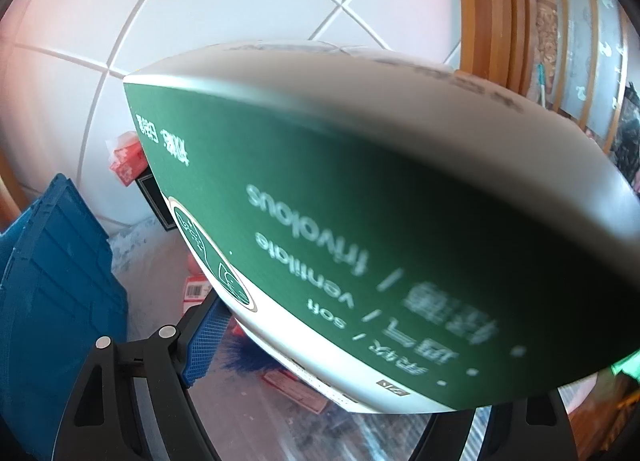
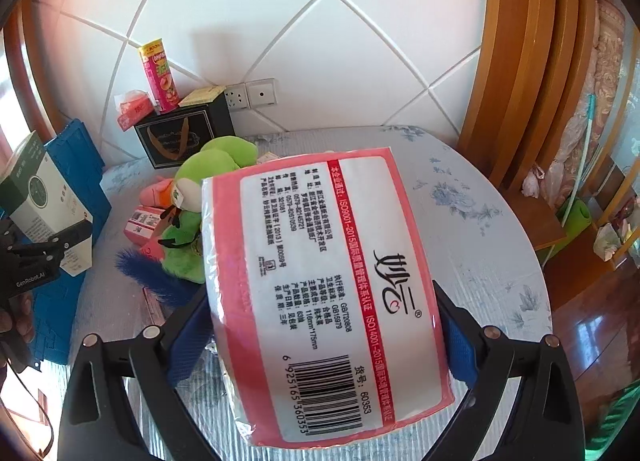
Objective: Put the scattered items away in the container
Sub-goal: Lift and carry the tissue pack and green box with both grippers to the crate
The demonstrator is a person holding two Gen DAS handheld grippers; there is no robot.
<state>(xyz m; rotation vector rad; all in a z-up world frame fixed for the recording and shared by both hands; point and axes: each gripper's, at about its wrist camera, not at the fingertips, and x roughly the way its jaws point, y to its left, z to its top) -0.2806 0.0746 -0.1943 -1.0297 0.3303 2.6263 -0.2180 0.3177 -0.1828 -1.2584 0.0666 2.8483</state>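
My left gripper (image 1: 360, 361) points down at a slant and its jaws are spread wide around a green and white box (image 1: 360, 221), clamped on its sides, the blue pad (image 1: 204, 341) of one finger pressed against the box's white lower edge. The box fills most of my left view, held above the tabletop (image 1: 240, 401) with its printed green face turned toward the camera. My right gripper (image 2: 320, 337) also tilts downward, and its jaws are closed on a pink tissue pack (image 2: 320, 281), gripping it from both sides with the label and barcode facing up. From the right view I see my left gripper out at the left edge, carrying the green and white box, with a hand (image 2: 20, 321) behind it. The blue crate (image 2: 76, 165) stands at the left, near the wall, beside the box I hold. On the tabletop (image 2: 460, 221) beyond the pack lie a green plush toy (image 2: 200, 213), a small pink packet (image 2: 142, 223) and a blue feathery thing (image 2: 156, 277). Further back stands a black gift bag (image 2: 180, 137), with a snack can (image 2: 160, 77) on top of it and a red tissue packet (image 2: 134, 107) at its left.
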